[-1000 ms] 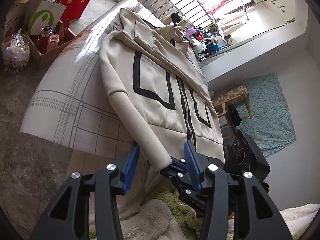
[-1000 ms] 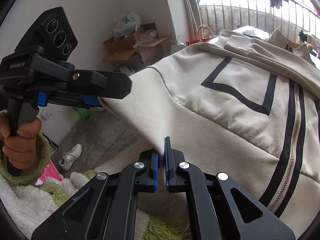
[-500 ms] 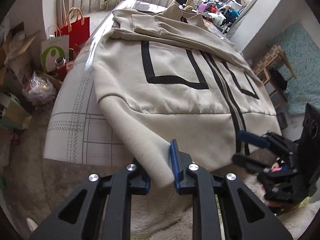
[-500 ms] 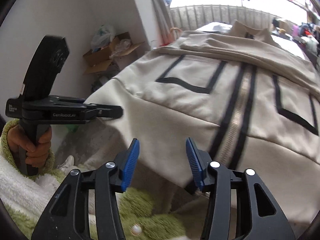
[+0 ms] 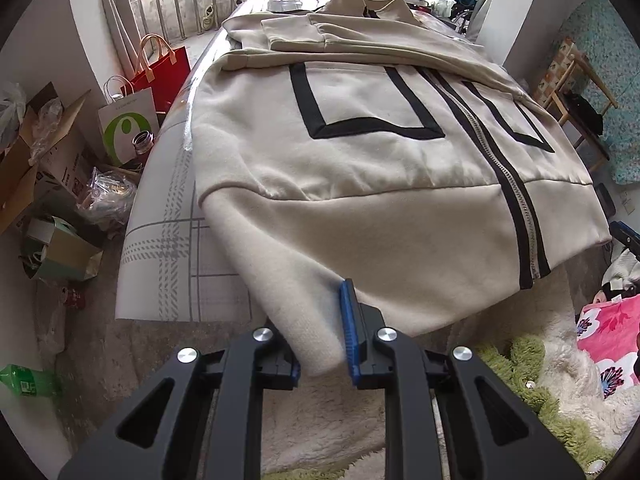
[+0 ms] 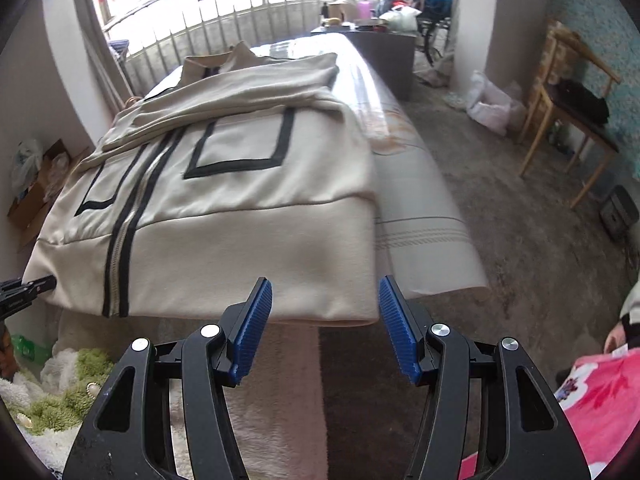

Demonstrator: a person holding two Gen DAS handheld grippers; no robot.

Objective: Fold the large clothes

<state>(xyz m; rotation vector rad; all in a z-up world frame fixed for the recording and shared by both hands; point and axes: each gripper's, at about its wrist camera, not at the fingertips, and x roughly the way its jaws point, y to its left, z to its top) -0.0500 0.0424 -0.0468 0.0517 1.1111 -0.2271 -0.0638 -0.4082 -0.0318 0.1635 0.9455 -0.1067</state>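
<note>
Left gripper clamps the jacket hem corner at the bed edge; right gripper hovers apart, ungripped. Next: seize the opposite corner, probably.

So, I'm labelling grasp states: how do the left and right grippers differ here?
The left gripper is shut on the beige jacket's bottom left corner; the right gripper is open and holds nothing. The left touches fabric, while the right hovers just short of the bottom right corner. Both have blue pads.
</note>
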